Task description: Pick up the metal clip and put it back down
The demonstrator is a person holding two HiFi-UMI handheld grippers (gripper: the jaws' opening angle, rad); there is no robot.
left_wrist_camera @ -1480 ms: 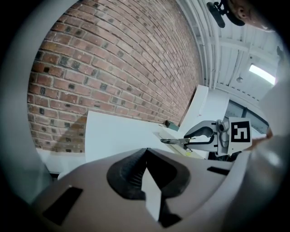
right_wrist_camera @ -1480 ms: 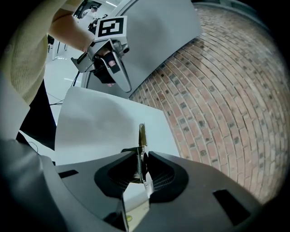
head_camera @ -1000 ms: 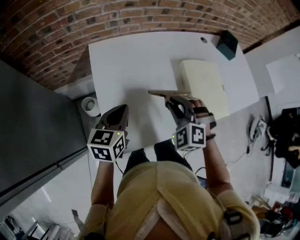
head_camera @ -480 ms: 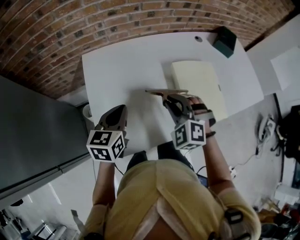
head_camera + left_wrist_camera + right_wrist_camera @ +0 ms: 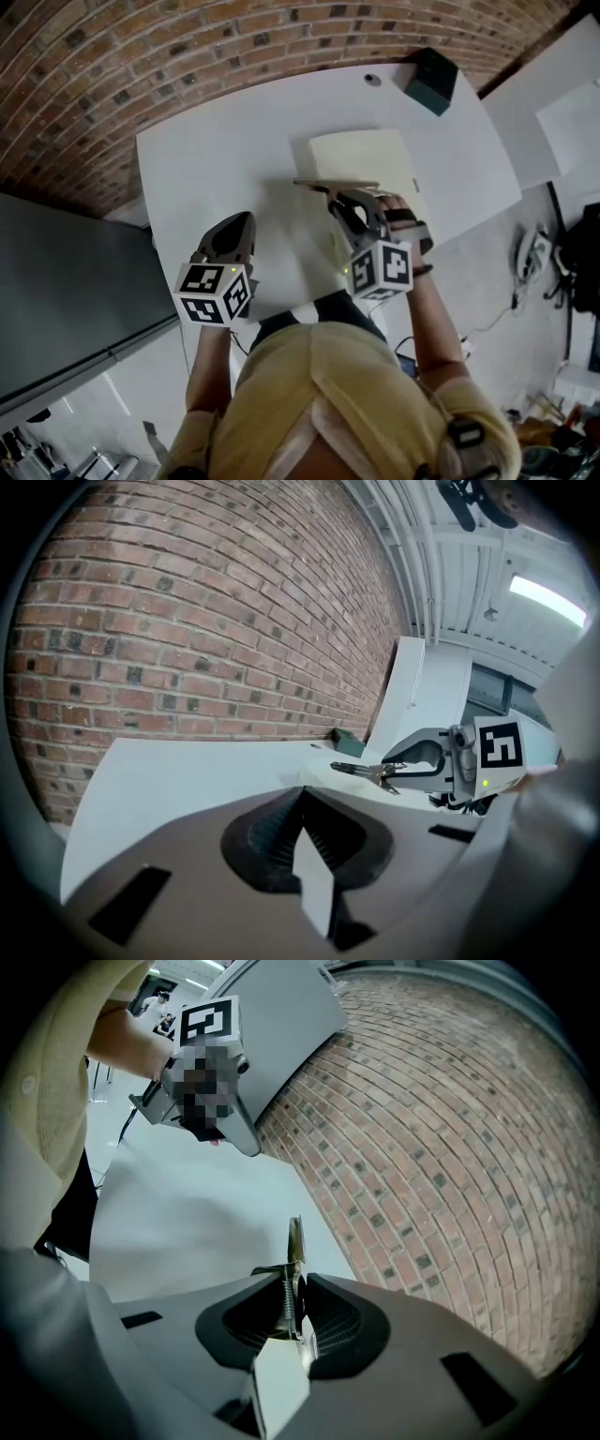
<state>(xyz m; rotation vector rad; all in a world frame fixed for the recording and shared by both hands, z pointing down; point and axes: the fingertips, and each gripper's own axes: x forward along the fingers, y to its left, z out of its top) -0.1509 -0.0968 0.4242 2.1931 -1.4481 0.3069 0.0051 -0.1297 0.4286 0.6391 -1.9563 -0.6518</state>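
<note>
Right gripper view — metal clip (image 5: 295, 1243) clamped between fingers (image 5: 339, 1324) — tip protruding

A red-brown brick wall (image 5: 187, 56) runs behind a white table (image 5: 216, 159) that stands just in front of it. To the left is a large dark grey panel (image 5: 66, 291) — flat and plain. A second white surface (image 5: 562, 103) lies off to the right, beside a pale floor (image 5: 487, 253) with a thin cable (image 5: 487, 322) trailing over it. Overhead, a white ribbed ceiling (image 5: 450, 583) carries a bright strip light (image 5: 548, 600).
</note>
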